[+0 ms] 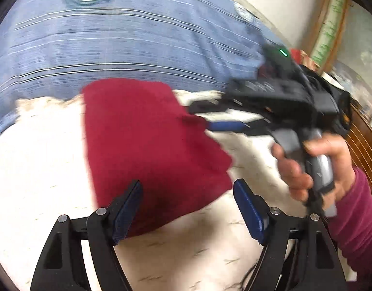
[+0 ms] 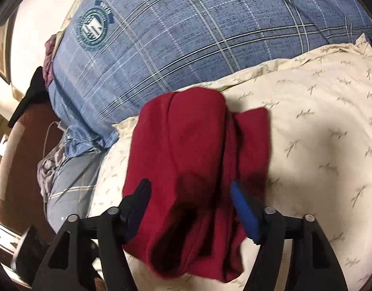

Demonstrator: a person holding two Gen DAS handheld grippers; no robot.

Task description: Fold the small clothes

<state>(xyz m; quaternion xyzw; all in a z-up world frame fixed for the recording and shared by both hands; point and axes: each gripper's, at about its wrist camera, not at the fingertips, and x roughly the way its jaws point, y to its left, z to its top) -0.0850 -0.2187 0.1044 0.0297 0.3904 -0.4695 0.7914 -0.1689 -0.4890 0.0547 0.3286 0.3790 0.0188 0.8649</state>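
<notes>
We see the red garment lying folded on the cream sheet, so both grippers, left and right, stand released over it, probably just letting go.

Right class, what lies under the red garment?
The red garment lies on a cream patterned sheet, with a blue checked pillow behind it. Whatever is directly beneath the garment is covered.
</notes>
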